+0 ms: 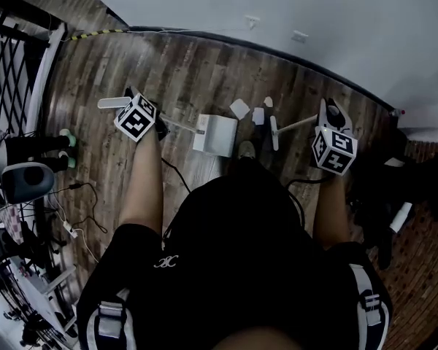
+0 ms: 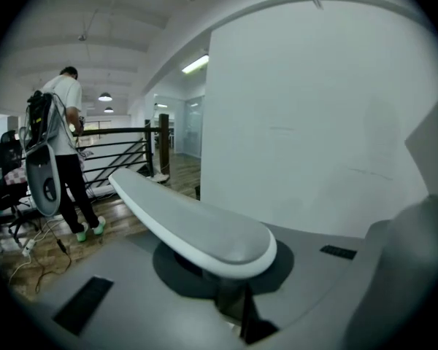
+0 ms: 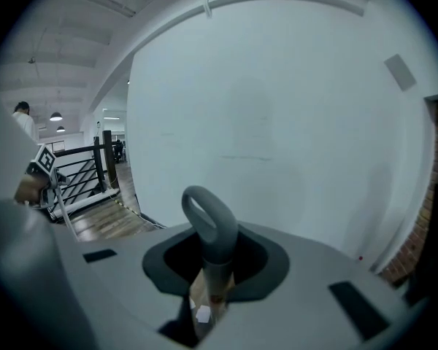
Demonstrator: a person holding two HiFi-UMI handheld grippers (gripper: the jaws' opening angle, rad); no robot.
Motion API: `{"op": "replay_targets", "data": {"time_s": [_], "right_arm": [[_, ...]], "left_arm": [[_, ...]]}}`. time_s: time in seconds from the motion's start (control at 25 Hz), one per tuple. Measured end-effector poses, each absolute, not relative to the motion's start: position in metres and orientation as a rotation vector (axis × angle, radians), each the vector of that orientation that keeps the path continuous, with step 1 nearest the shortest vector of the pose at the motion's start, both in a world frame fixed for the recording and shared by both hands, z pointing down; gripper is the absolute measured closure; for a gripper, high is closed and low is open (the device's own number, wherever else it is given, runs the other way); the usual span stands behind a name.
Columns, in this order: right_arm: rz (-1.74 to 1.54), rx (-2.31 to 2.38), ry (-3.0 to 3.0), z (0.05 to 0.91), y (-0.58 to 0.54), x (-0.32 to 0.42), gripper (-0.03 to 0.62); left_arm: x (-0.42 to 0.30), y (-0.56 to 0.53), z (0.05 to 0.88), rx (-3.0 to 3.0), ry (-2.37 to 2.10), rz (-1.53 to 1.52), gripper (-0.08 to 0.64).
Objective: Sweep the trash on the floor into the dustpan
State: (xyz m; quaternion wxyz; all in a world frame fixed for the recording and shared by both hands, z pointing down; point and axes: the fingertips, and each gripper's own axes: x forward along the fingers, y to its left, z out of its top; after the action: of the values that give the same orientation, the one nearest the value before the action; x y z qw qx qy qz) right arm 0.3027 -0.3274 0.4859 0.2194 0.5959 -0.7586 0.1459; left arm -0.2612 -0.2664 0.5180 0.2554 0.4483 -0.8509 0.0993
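Note:
In the head view my left gripper (image 1: 140,118) is shut on the long handle of a white dustpan (image 1: 216,135) that rests on the wooden floor ahead of my feet. Its flat white-and-grey handle end (image 2: 197,223) sticks up between the jaws in the left gripper view. My right gripper (image 1: 333,149) is shut on the broom's handle, whose grey loop top (image 3: 208,224) rises between its jaws. The broom head (image 1: 274,132) sits on the floor right of the dustpan. Three white paper scraps (image 1: 239,109) lie just beyond the dustpan, between it and the broom head.
A black railing (image 1: 11,71) and a person's legs in green shoes (image 1: 67,138) are at the left, with cables (image 1: 84,217) on the floor. The white wall (image 1: 292,13) runs close behind the trash. Dark clutter (image 1: 394,195) stands on brick flooring at the right.

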Motion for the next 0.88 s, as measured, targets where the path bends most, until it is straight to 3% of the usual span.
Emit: {"op": "replay_targets", "data": {"time_s": [0.48,0.88], "right_arm": [[0.382,1.548,-2.113,0.517,-0.423,0.309,0.522],[0.311,1.237,-2.322,0.525,-0.448,0.221,0.522]], "left_arm": [[-0.292,-0.265,0.598,0.868,-2.319,0.164,0.538],[-0.287,-0.258,0.650,0.755,-2.324,0.193,0.529]]}}
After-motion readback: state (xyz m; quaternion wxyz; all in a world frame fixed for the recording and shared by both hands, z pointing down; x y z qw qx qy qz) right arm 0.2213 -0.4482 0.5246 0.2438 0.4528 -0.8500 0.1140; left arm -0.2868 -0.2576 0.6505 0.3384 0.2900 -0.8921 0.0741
